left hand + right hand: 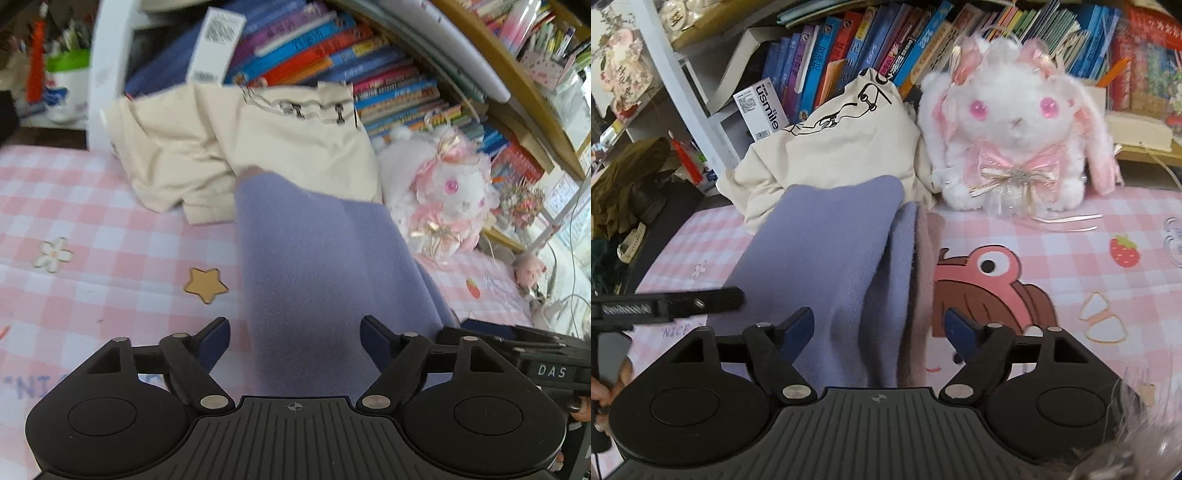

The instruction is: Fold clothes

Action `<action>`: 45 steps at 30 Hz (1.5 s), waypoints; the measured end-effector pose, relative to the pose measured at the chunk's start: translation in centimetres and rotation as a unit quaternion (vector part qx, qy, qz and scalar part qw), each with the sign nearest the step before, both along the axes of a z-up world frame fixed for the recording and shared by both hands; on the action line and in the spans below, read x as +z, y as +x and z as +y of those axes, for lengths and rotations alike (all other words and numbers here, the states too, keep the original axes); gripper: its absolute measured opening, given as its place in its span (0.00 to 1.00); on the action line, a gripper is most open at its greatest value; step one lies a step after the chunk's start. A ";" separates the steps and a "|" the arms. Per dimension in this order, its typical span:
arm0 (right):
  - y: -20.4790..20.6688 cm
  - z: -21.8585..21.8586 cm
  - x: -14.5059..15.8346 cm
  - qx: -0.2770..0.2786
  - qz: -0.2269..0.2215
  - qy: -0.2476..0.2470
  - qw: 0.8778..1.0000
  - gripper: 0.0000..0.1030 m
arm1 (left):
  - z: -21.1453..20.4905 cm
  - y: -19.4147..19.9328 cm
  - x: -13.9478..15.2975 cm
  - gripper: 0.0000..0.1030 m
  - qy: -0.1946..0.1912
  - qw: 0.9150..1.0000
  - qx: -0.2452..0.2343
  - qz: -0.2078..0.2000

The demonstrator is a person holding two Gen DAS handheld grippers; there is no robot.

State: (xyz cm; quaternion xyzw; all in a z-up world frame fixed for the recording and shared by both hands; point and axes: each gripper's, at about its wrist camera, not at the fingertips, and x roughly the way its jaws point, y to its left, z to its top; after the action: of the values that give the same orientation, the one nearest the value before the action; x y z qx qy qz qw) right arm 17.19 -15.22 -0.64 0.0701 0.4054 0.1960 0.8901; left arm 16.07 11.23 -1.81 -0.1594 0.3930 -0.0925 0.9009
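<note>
A lavender knit garment (314, 266) lies folded lengthwise on the pink checked cloth (110, 280). It runs from between my left gripper's fingers toward a cream garment (266, 147) heaped at the back. My left gripper (295, 339) is open, its fingers on either side of the lavender cloth. In the right wrist view the lavender garment (827, 266) shows stacked layers with a pinkish-brown layer at its right edge. My right gripper (879, 332) is open around its near end. The cream garment (831, 147) has a black line drawing.
A white and pink plush rabbit (1015, 129) sits right of the cream garment, also in the left wrist view (447, 188). Rows of books (351, 66) fill the shelf behind. The right gripper's body (535, 354) is beside my left gripper.
</note>
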 end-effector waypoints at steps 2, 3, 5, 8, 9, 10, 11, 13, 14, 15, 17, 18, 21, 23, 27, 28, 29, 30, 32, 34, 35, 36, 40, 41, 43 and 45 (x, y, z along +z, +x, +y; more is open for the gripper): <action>-1.0 -0.3 0.2 -0.002 -0.004 -0.009 1.000 0.76 | 0.0 -1.1 0.4 0.82 0.009 1.000 0.005 -0.012; -1.4 -0.4 0.3 -0.003 -0.005 -0.013 1.000 0.77 | -0.2 -1.7 0.6 0.82 0.015 1.000 0.005 -0.015; -2.6 -0.7 0.3 -0.006 -0.006 -0.018 1.000 0.78 | -0.6 -2.8 0.7 0.82 0.025 1.000 0.006 -0.018; -4.3 -1.0 0.3 -0.013 -0.007 -0.028 1.000 0.80 | -1.3 -4.6 0.7 0.82 0.039 0.999 0.006 -0.020; -4.9 -1.1 0.3 -0.015 -0.007 -0.032 0.999 0.81 | -1.6 -5.2 0.7 0.82 0.042 0.999 0.006 -0.019; -5.5 -1.2 0.3 -0.017 -0.008 -0.036 0.999 0.82 | -2.0 -5.8 0.6 0.82 0.045 0.999 0.008 -0.017; -6.0 -1.3 0.3 -0.020 -0.008 -0.039 0.999 0.83 | -2.3 -6.4 0.5 0.82 0.049 0.999 0.010 -0.015; -7.2 -1.5 0.3 -0.026 -0.009 -0.045 0.999 0.85 | -2.9 -7.4 0.4 0.82 0.054 0.998 0.014 -0.010; -7.7 -1.5 0.4 -0.029 -0.011 -0.050 0.998 0.85 | -3.1 -7.9 0.3 0.82 0.055 0.998 0.017 -0.008; -8.3 -1.5 0.4 -0.031 -0.013 -0.054 0.998 0.86 | -3.3 -8.4 0.3 0.82 0.055 0.998 0.021 -0.006; -9.3 -1.6 0.4 -0.034 -0.016 -0.063 0.997 0.88 | -3.7 -9.3 0.3 0.82 0.058 0.998 0.027 -0.004; -9.9 -1.7 0.4 -0.036 -0.018 -0.068 0.997 0.88 | -3.9 -9.7 0.3 0.84 0.060 0.998 0.031 -0.003; -11.5 -1.8 0.4 -0.042 -0.022 -0.074 0.996 0.90 | -4.6 -11.0 0.3 0.91 0.076 0.996 0.044 0.000; -12.5 -1.9 0.4 -0.048 -0.026 -0.075 0.996 0.91 | -5.1 -11.9 0.3 0.92 0.090 0.995 0.046 -0.003; -14.4 -2.1 0.3 -0.064 -0.030 -0.081 0.994 0.95 | -6.1 -13.4 0.2 0.93 0.114 0.992 0.046 -0.008; -14.8 -2.1 0.3 -0.065 -0.031 -0.084 0.994 0.95 | -6.3 -13.8 0.2 0.93 0.117 0.992 0.047 -0.010; -15.1 -2.1 0.2 -0.064 -0.032 -0.088 0.994 0.95 | -6.5 -14.0 0.2 0.93 0.120 0.991 0.050 -0.011; -15.4 -2.1 0.2 -0.064 -0.032 -0.093 0.993 0.95 | -6.7 -14.3 0.2 0.93 0.122 0.991 0.054 -0.011; -15.8 -2.1 0.1 -0.068 -0.033 -0.102 0.992 0.95 | -7.0 -14.7 0.2 0.93 0.127 0.990 0.062 -0.012; -16.2 -2.3 0.1 -0.077 -0.032 -0.106 0.991 0.96 | -7.4 -15.1 0.1 0.93 0.129 0.990 0.063 -0.011; -16.4 -2.4 0.0 -0.082 -0.031 -0.106 0.990 0.96 | -7.5 -15.3 0.1 0.94 0.130 0.990 0.062 -0.011; -16.6 -2.5 0.0 -0.084 -0.030 -0.106 0.990 0.96 | -7.7 -15.4 0.1 0.94 0.132 0.989 0.060 -0.010; -17.1 -2.7 0.0 -0.082 -0.029 -0.106 0.990 0.97 | -7.7 -15.7 0.2 0.96 0.135 0.988 0.068 -0.011; -17.2 -2.8 0.0 -0.082 -0.030 -0.107 0.990 0.97 | -7.6 -15.7 0.3 0.96 0.132 0.989 0.072 -0.011; -17.3 -2.8 0.1 -0.081 -0.032 -0.107 0.990 0.97 | -7.6 -15.8 0.3 0.96 0.126 0.989 0.075 -0.010; -17.4 -2.8 0.2 -0.080 -0.033 -0.107 0.990 0.97 | -7.6 -15.8 0.2 0.96 0.122 0.990 0.075 -0.008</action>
State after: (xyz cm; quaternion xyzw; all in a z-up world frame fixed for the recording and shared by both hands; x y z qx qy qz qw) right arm -0.24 -18.07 -0.44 -0.0005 0.3874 0.0820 0.9182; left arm 0.23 3.63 -1.59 -0.0772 0.3807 0.0228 0.9212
